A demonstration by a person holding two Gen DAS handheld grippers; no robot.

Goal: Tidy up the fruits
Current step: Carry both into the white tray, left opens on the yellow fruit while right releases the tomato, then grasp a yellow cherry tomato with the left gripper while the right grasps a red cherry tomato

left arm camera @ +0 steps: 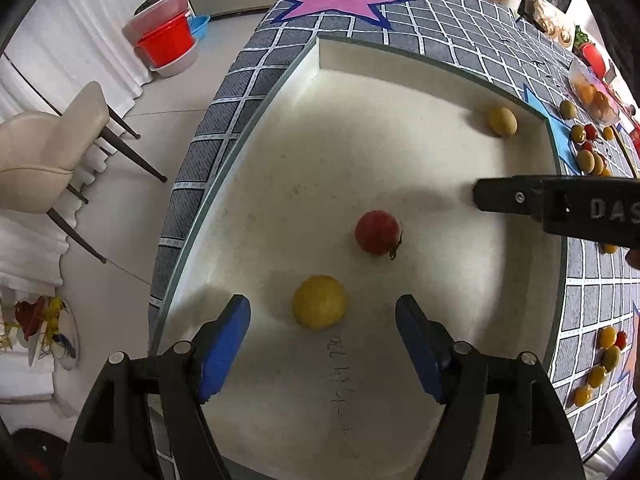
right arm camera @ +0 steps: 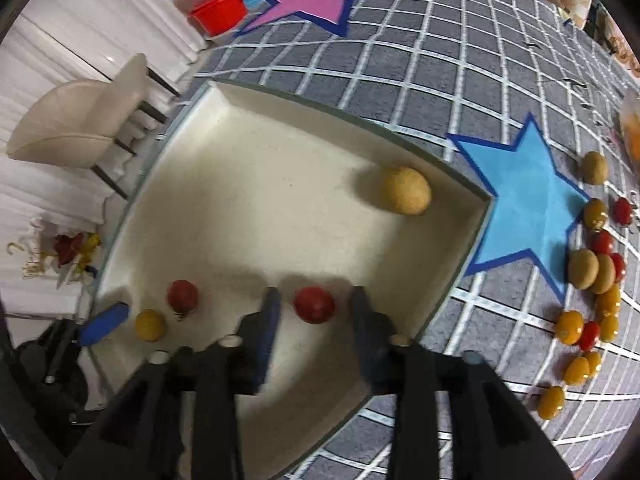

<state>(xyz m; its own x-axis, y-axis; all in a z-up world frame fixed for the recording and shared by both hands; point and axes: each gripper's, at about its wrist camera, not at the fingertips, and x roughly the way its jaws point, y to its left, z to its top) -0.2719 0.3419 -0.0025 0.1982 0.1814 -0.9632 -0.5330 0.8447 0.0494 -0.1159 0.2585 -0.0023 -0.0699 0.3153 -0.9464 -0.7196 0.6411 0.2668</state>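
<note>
A white tray lies on the checked table. In it, the left wrist view shows a yellow tomato, a red tomato and a kiwi in the far corner. My left gripper is open, with the yellow tomato between its blue pads, apart from both. The right wrist view shows the tray with a second red tomato between the open fingers of my right gripper; whether it rests on the tray floor I cannot tell. The kiwi lies beyond.
Several loose tomatoes and kiwis lie on the table right of a blue star. A pink star is at the far end. A beige chair and red bucket stand on the floor left.
</note>
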